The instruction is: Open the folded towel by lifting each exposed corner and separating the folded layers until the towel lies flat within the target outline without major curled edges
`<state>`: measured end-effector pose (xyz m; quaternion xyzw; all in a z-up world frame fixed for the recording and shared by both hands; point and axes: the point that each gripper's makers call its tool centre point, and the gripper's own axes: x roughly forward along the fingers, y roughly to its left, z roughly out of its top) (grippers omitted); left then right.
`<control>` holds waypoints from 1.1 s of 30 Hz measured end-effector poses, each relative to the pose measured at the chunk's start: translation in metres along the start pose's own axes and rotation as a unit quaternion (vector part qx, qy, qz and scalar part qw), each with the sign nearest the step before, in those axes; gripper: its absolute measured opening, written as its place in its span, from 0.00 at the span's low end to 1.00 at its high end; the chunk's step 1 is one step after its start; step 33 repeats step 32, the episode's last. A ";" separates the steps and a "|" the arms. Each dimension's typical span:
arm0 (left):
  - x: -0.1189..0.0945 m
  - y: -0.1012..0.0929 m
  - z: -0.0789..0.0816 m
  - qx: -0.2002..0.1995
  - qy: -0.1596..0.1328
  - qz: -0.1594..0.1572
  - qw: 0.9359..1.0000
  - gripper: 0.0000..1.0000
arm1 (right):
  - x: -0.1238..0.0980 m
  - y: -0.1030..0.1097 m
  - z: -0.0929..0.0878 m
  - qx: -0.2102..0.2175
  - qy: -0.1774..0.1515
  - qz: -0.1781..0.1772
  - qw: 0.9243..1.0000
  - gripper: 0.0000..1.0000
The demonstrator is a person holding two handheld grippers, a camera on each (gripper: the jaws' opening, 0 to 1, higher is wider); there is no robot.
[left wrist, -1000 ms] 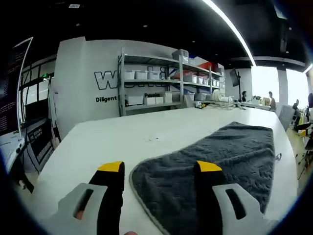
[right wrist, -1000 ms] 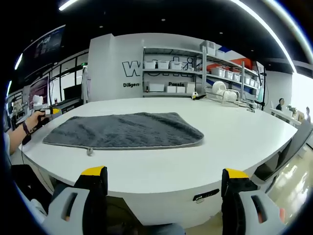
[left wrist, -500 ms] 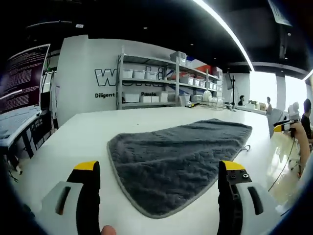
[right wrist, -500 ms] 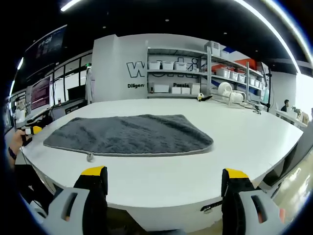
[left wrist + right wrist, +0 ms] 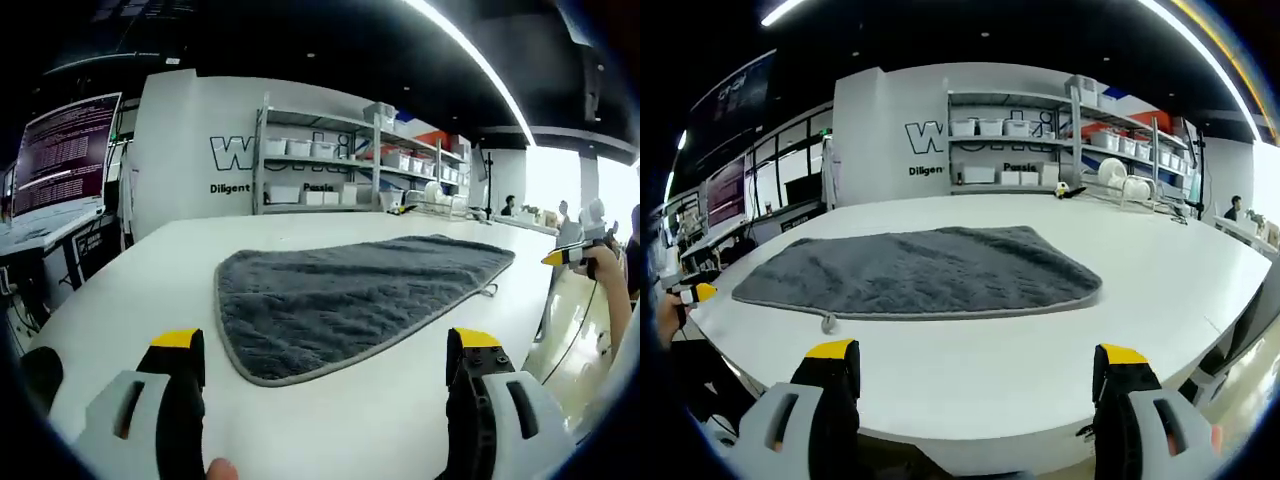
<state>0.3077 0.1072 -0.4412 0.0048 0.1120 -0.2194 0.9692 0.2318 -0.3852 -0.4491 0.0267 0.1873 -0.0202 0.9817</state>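
Towel (image 5: 345, 300) time, and both claws are empty right now. Closest to me in the left gripper view, the left claw (image 5: 325, 345) has its two yellow-tipped jaws spread wide apart, with nothing between them, and it hangs low over the near edge of the white desk (image 5: 140, 290). It is near the towel but not touching it. I think it is held back so the person can look at how the towel lies. In the right gripper view, the right claw (image 5: 975, 355) is wide apart too and holds nothing. It sits off the edge of the desk, well away from the cloth. A bit farther in, the grey towel lies spread out on the desk top, looking flat, with a pale trim running round its edge. A little loop (image 5: 827, 322) sticks out from one long side. I cannot see any outline drawn on the desk, so I cannot tell if the towel sits inside it. The edges look smooth to me, with no big curls, so the job seems nearly done or done. Far behind the desk stand metal shelves (image 5: 1040, 140) with white boxes against a pale wall with big letters. A screen (image 5: 62, 155) with lines of text glows off to one side.
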 end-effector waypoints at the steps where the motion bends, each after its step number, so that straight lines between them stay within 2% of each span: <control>1: 0.000 -0.002 0.002 -0.001 -0.003 -0.002 1.000 0.99 | 0.000 0.000 -0.001 0.001 0.000 0.000 1.000 0.99; 13: 0.002 -0.016 -0.007 -0.003 0.004 -0.017 1.000 0.99 | -0.008 -0.005 -0.011 0.009 0.006 -0.004 1.000 0.99; 33: 0.001 -0.013 -0.012 -0.013 0.003 -0.012 1.000 0.99 | -0.006 -0.006 -0.020 0.017 0.011 -0.009 1.000 0.99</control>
